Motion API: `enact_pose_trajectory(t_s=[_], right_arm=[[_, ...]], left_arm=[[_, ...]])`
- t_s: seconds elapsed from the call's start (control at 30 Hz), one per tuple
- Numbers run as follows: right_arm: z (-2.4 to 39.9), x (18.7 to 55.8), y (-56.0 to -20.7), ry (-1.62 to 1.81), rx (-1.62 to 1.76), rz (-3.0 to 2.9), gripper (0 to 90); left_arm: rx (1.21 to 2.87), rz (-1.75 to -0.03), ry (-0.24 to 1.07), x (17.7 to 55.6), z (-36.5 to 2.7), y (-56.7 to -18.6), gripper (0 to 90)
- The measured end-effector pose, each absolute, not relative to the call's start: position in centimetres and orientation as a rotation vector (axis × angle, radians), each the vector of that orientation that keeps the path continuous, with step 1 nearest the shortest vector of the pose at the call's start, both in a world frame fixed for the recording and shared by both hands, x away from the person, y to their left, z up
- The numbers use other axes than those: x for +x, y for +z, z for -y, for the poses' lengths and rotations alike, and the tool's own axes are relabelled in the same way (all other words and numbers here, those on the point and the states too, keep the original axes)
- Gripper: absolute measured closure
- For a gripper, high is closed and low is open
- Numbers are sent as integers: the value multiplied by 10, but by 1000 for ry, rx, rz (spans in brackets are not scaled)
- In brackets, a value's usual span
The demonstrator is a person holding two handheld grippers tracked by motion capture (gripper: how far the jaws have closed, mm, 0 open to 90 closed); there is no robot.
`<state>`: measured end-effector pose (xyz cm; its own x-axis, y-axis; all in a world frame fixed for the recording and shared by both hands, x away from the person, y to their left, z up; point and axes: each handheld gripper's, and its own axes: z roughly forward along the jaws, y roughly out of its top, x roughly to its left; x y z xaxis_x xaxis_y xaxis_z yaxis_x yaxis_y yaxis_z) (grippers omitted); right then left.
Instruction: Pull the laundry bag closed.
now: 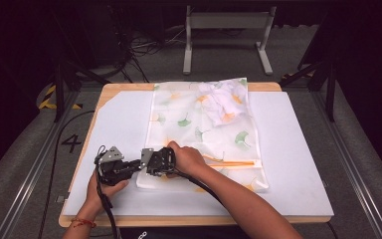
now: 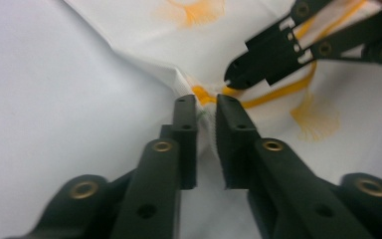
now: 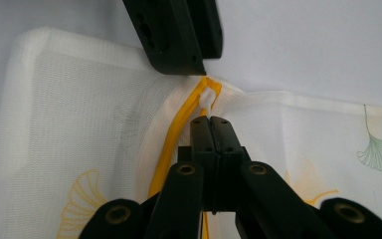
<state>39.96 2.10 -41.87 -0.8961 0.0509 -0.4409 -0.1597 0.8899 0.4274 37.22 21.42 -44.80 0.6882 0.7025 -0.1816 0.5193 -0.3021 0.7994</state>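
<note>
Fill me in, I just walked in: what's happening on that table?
A person is working on a white mesh laundry bag printed with leaves, lying flat on the table, using two handheld grippers. The left gripper pinches the bag's fabric at the end of the orange zipper. The right gripper is shut on the white zipper pull right beside it. A bunched white cloth sits inside the bag's far end.

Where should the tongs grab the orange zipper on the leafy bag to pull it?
Probably the small white pull tab at the orange zipper's end. It sticks up, so thin tips fit around it. Come in along the zipper line, as the right tongs do, while the left tongs pinch the bag's edge.
</note>
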Motion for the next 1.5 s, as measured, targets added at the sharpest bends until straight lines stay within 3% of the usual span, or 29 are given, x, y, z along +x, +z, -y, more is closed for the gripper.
enact_pose_trajectory(t_s=[0.17, 0.33, 0.5, 0.73, 0.8, 0.9, 0.93, 1.1, 1.3, 1.5], right_arm=[[-18, 399, -420, 670, -74, -2599, 898], [-20, 396, -421, 673, -87, -2586, 898], [-21, 395, -422, 676, -110, -2573, 897], [-20, 394, -424, 681, -112, -2570, 897], [-19, 393, -426, 680, -112, -2570, 897], [-19, 393, -429, 672, -109, -2573, 897], [-19, 393, -430, 675, -113, -2578, 897], [-19, 393, -432, 685, -106, -2580, 897], [-19, 392, -434, 680, -103, -2584, 897], [-19, 391, -437, 653, -112, -2583, 898]], left_arm=[[1915, -994, 243, 377, -219, -445, 547], [1854, -1036, 223, 384, -227, -441, 466], [1898, -1064, 196, 399, -222, -445, 426], [1950, -1066, 175, 410, -212, -451, 482], [1977, -1039, 165, 410, -209, -453, 593], [2025, -966, 232, 407, -203, -449, 871], [2040, -949, 253, 406, -201, -447, 900], [1992, -902, 180, 407, -204, -447, 900], [2095, -909, 136, 410, -195, -457, 900], [2139, -875, 180, 410, -195, -457, 900]])
